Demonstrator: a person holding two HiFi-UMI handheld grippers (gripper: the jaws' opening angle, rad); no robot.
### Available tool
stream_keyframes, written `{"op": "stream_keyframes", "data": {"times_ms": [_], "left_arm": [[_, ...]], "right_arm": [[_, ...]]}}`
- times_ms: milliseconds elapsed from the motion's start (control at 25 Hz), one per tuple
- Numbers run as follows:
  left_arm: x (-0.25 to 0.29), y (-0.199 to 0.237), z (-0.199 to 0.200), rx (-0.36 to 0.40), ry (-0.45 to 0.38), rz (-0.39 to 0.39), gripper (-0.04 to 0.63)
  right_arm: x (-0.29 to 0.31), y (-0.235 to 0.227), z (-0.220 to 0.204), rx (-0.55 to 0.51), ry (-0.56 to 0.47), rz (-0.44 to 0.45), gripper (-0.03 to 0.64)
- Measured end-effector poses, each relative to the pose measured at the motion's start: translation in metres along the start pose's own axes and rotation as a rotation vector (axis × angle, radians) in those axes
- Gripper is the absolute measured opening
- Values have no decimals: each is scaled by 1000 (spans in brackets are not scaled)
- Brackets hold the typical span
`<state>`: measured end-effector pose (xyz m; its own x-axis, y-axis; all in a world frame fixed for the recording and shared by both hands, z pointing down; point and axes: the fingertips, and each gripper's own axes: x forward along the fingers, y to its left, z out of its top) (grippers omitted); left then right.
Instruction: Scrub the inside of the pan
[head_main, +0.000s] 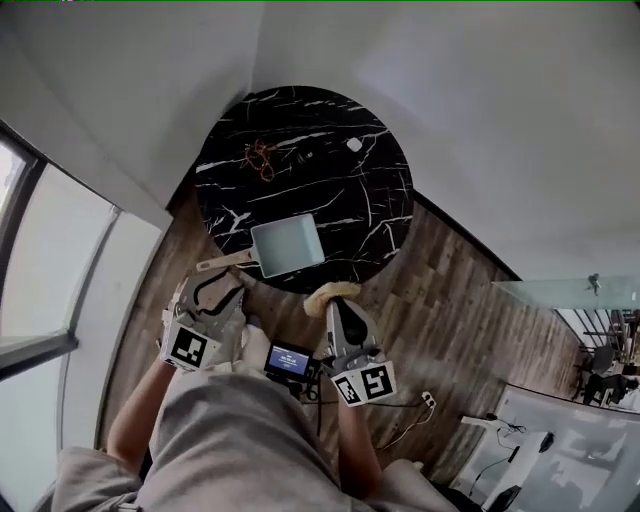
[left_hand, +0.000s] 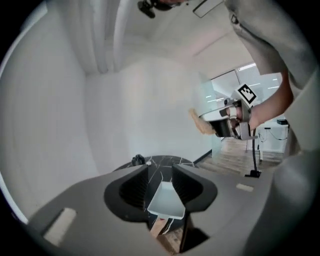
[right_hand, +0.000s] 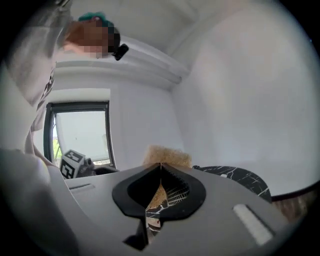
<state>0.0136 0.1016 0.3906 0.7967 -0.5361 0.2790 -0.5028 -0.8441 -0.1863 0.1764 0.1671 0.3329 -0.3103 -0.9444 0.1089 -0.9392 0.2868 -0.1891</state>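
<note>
A pale blue square pan (head_main: 288, 244) with a wooden handle (head_main: 222, 263) sits at the near edge of a round black marble table (head_main: 300, 130). My left gripper (head_main: 222, 285) hangs open in the air on the near side of the handle, touching nothing. In the left gripper view the pan (left_hand: 165, 200) shows far off between the spread jaws of the left gripper (left_hand: 161, 172). My right gripper (head_main: 336, 302) is shut on a tan sponge (head_main: 328, 292), off the table's near edge. In the right gripper view the sponge (right_hand: 167, 156) sticks out past the closed tips of that gripper (right_hand: 160, 167).
A small brown tangle (head_main: 260, 158) and a white bit (head_main: 354, 145) lie on the far half of the table. Wooden floor (head_main: 450, 300) surrounds it, white walls stand behind, and a window (head_main: 40, 260) is at the left. A small screen (head_main: 288, 360) sits at the person's chest.
</note>
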Motion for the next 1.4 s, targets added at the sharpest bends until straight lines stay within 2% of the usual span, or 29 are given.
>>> {"op": "stream_keyframes", "data": {"times_ms": [120,200,400,560,720,800,960,1120,1400], "left_arm": [[-44,-35,43,16,-97,72,106],[-72,-51,58,21,-133,119,69],[-131,-90,80,31,-203,154,38],[-182,-117,89,45,-262,138,37],[-255,-146,87,90,-356,114,35],[-287,-165,80,89,-388,98,34],[-344,-212,47,-1,-316,78,32],[-384,-250,24,-112,-224,74,31],[-408,-307,35,-79,-229,93,28]], "right_arm": [[-28,45,11,-162,-42,-2,25],[-48,69,25,-249,-93,-17,23],[-118,102,46,-374,-156,-117,21],[-176,130,30,-416,-107,-197,20],[-238,188,2,-345,-82,-268,20],[-270,218,-11,-335,-60,-286,20],[-330,269,-27,-347,-18,-287,20],[-364,295,-27,-351,-47,-267,20],[-416,307,-31,-386,-86,-222,20]]}}
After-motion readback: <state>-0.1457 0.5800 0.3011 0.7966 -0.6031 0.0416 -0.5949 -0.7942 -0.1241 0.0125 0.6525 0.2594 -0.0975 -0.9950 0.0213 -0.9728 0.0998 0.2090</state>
